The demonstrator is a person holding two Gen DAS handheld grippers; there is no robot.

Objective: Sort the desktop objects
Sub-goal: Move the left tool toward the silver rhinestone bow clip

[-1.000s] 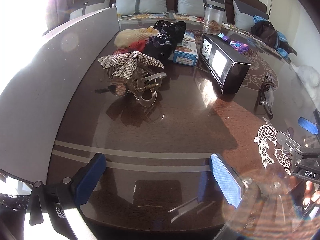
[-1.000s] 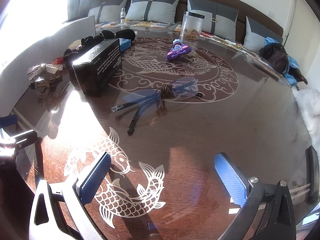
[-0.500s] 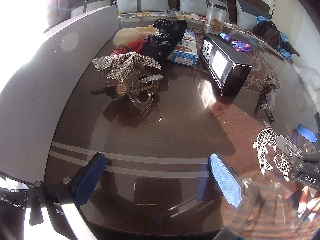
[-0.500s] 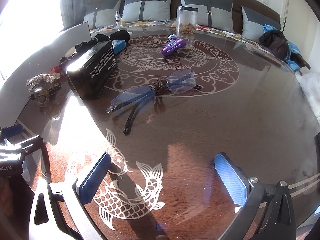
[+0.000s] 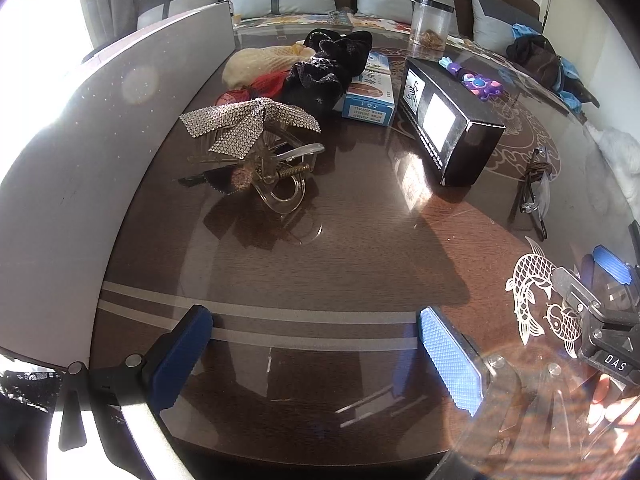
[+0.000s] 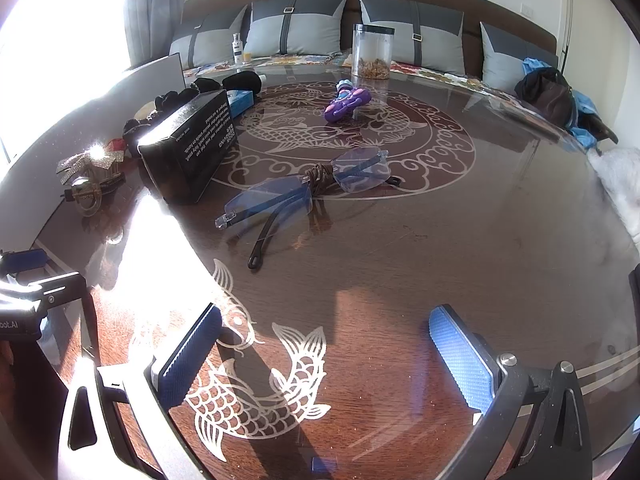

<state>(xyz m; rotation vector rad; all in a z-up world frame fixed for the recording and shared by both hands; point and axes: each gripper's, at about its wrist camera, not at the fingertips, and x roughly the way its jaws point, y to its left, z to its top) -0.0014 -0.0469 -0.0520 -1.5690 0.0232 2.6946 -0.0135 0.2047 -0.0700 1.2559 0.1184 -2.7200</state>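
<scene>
Both cams are creeping fwd vs a sec ago. L gripper (image 5: 316, 356) and R gripper (image 6: 324, 354) are hovering w/ fingers wide apart, empty. Rimless glasses (image 6: 304, 190) are lying mid-table (image 6: 460, 240), beside black box (image 6: 188, 148); rhinestone bow clip (image 5: 248, 128) further left.

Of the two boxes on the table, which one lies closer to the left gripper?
The black box, long and dark with white panels on its side. The blue box lies farther back, beside the black fabric pile. The left gripper hangs open and empty.
</scene>
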